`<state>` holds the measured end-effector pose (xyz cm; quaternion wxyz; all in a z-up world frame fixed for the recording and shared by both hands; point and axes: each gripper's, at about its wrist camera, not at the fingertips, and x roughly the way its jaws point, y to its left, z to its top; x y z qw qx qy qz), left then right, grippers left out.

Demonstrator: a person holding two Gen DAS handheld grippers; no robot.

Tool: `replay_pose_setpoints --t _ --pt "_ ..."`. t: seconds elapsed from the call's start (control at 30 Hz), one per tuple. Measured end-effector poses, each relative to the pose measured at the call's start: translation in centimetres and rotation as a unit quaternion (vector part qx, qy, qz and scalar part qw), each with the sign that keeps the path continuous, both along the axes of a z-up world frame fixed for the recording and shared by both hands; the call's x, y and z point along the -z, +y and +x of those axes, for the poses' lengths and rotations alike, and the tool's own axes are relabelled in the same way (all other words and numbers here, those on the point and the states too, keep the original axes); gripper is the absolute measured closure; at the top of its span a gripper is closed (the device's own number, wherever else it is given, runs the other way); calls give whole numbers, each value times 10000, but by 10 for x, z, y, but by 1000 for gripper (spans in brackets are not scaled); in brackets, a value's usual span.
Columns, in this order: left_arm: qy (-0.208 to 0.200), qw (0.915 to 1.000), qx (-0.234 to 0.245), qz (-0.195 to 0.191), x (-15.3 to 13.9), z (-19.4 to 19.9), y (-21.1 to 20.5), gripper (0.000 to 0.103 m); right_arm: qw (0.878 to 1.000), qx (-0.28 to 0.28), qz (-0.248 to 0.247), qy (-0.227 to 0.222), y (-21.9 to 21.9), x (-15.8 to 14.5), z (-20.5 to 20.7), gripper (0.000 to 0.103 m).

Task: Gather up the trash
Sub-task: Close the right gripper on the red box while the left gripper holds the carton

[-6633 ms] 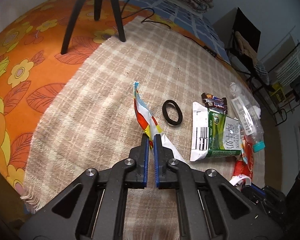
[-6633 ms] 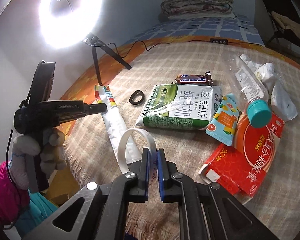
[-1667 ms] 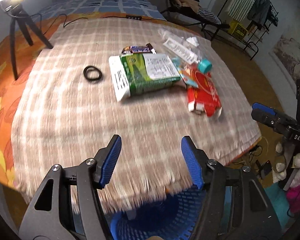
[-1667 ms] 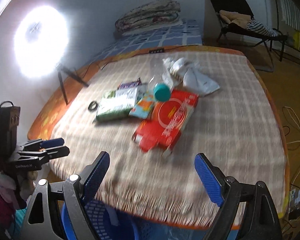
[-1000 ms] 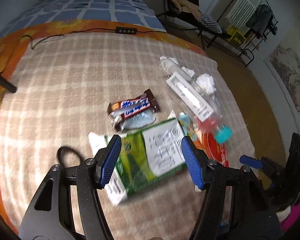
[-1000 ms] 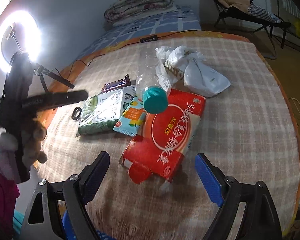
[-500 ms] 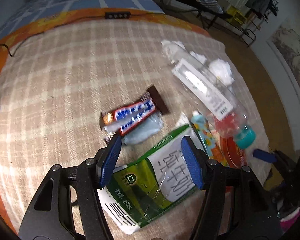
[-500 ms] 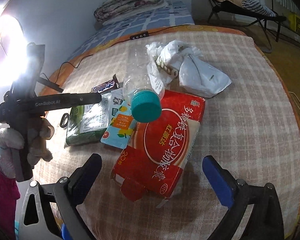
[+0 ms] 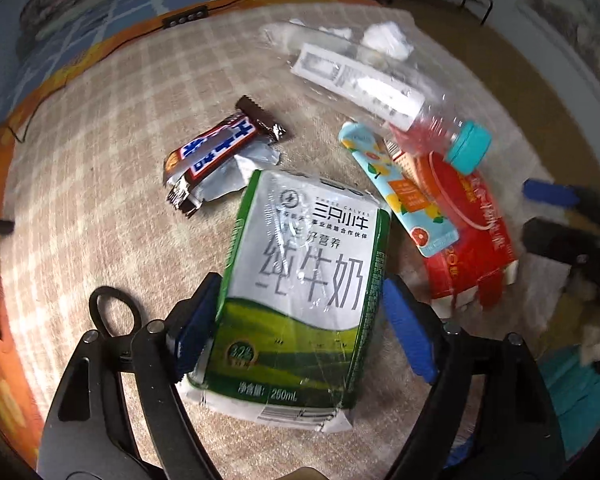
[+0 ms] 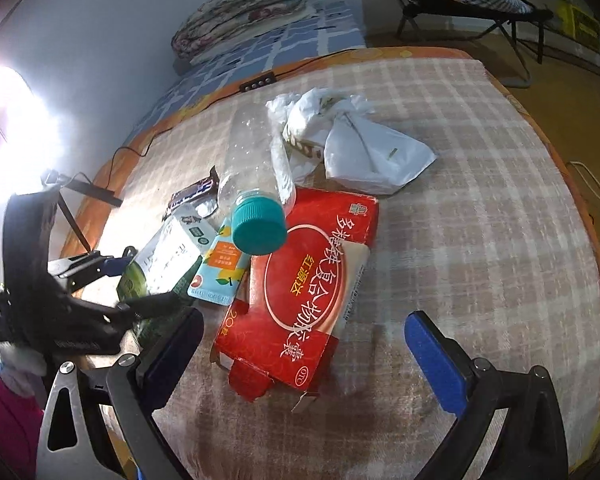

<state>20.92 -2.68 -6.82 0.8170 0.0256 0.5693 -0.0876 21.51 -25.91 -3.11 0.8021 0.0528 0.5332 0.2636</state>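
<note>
My left gripper (image 9: pixel 300 320) is open, its blue fingers on either side of a flattened green and white milk carton (image 9: pixel 300 292) lying on the checked cloth. My right gripper (image 10: pixel 300 344) is open over the near end of a red box (image 10: pixel 300 280). A clear bottle with a teal cap (image 10: pixel 258 224) lies across the red box. A small orange and blue juice pouch (image 9: pixel 404 188) and a chocolate bar wrapper (image 9: pixel 216 148) lie beside the carton. The left gripper shows at the left of the right wrist view (image 10: pixel 112 280).
A white plastic bag and crumpled paper (image 10: pixel 352 144) lie behind the bottle. A black ring (image 9: pixel 114 312) lies left of the carton. A tripod leg (image 10: pixel 92 192) and a cable (image 10: pixel 140 148) stand at the cloth's far left. The cloth's edge (image 10: pixel 580 240) drops off at the right.
My left gripper has moved down and forward over the milk carton, which now sits between its fingers. My right gripper has moved closer to the red box. Earlier both dropped items over a blue basket.
</note>
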Motion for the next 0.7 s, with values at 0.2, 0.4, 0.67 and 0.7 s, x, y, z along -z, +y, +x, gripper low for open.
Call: replay_pose_setpoints --t 0.2,0.4,0.67,0.7 --pt "-182 9991 -120 356 4 -6 -8 19 9998 -160 -89 16 13 1 2 0" --pt "-235 9982 -475 295 1 -38 15 23 9988 -303 -360 117 36 18 5 0" --pt "-221 9968 -737 209 -2 -66 40 24 9939 -317 -1026 -249 72 25 11 0" --pt "-225 9968 -741 212 -2 -70 42 24 9931 -314 -1096 -268 73 27 12 1"
